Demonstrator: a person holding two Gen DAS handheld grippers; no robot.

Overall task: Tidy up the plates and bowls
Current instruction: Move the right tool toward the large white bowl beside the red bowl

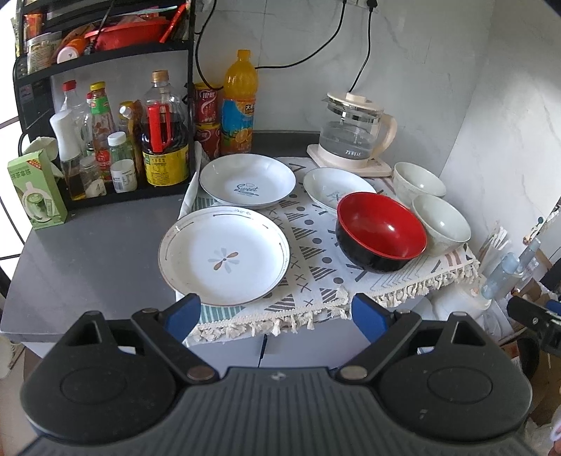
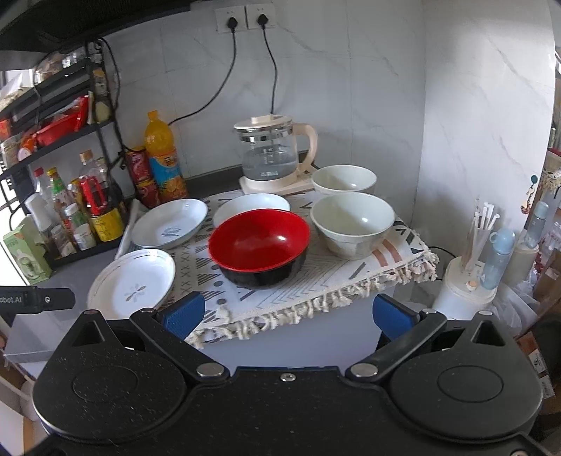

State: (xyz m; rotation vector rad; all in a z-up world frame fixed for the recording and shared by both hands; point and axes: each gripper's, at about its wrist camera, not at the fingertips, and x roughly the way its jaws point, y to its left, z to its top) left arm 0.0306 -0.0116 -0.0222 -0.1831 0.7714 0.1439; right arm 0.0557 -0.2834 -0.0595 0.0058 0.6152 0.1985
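The red bowl (image 2: 259,242) hides the near rim of the small plate (image 2: 250,207) behind it; labels on the rack bottles (image 2: 70,214) are too small to read; the left gripper (image 2: 35,298) is cut off by the frame edge.

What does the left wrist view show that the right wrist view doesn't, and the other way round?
Only the left wrist view shows the "Sweet" lettering on the rear plate and the left gripper, open. Only the right wrist view shows the two wall sockets with their plugs and the right gripper, open. Both show the red bowl, the flower plate, two pale bowls, the kettle and the patterned cloth.
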